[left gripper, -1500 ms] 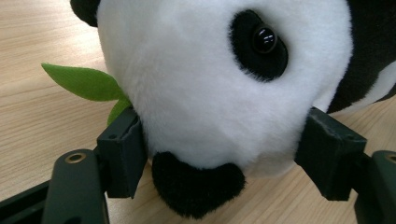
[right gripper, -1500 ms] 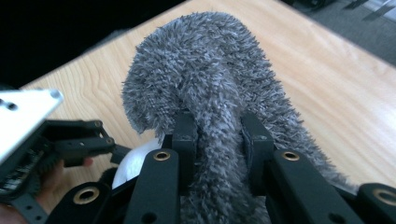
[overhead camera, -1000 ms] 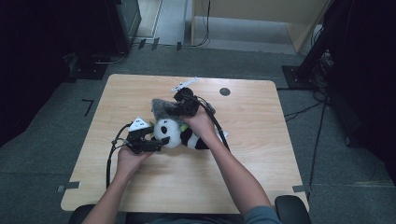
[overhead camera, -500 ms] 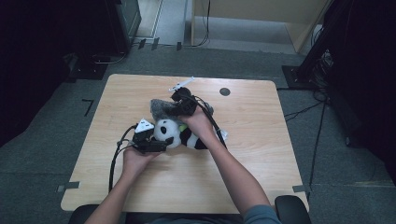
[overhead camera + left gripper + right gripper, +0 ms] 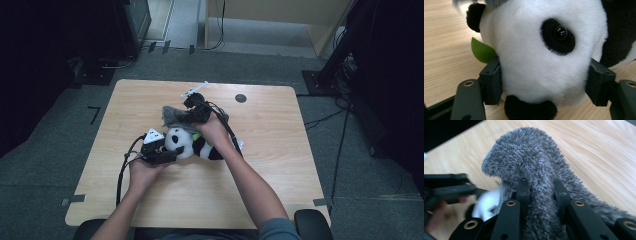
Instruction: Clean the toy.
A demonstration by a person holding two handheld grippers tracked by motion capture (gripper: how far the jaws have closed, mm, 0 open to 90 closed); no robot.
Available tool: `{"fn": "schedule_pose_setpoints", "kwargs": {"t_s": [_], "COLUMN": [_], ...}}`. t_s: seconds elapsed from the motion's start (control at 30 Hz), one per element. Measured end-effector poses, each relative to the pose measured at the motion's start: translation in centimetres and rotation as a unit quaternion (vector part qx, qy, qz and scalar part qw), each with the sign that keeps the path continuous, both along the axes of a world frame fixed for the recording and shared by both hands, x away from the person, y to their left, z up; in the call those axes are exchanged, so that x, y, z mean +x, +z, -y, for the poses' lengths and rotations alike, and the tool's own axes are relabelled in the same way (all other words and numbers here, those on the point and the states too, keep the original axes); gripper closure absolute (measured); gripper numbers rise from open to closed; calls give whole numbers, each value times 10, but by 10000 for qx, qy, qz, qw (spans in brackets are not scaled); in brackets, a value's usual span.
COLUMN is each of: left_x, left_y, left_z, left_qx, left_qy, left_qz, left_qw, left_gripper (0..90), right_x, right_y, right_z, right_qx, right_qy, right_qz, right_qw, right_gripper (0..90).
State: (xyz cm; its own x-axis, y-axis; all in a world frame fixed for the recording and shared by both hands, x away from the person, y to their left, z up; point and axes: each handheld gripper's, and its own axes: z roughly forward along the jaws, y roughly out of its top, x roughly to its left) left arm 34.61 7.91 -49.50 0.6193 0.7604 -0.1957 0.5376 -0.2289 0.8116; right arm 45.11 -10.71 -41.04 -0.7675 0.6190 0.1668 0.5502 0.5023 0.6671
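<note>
plush panda point(image 5: 192, 145): black-and-white, lies on its side at table middle, white head toward person's left, black body and limbs to right. glossy black eye in black patch, black ear, small green felt leaf point(image 5: 482, 50) beside head. grey fuzzy cloth point(image 5: 176, 116): shaggy pile, bunched and lifted in fold, just behind panda, touching its head.

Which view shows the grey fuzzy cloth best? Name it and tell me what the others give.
The right gripper view: the grey fuzzy cloth is close up, pinched between the right gripper's jaws above the table. The high view shows it small, beside the panda plush toy. The left gripper view catches a grey sliver at the top edge.
</note>
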Motion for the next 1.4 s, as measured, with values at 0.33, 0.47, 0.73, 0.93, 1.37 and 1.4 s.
{"fn": "schedule_pose_setpoints", "kwargs": {"t_s": [0.33,0.47,0.73,0.93,1.37,1.4], "left_x": [0,0,0,0,1,1], "left_y": [1,1,0,-1,0,0], "left_z": [1,1,1,0,-2,-2], "left_qx": [29,26,30,39,-29,-21], "left_qy": [-20,-25,-57,-84,-85,-87], "left_qz": [-41,-52,-15,6,-28,-33], "left_qw": [10000,10000,10000,10000,10000,10000], "left_gripper": [301,303,302,301,295,294], "right_x": [7,8,10,10,0,-1], "right_y": [1,6,9,13,45,46], "right_z": [33,47,86,97,48,43], "right_qx": [-222,-312,-261,-204,237,256], "right_qy": [-356,-577,-870,-1010,-472,-421], "right_qz": [30,239,121,130,466,489], "right_qw": [9991,9976,9958,9946,9975,9976], "right_gripper": [715,723,742,748,750,750]}}
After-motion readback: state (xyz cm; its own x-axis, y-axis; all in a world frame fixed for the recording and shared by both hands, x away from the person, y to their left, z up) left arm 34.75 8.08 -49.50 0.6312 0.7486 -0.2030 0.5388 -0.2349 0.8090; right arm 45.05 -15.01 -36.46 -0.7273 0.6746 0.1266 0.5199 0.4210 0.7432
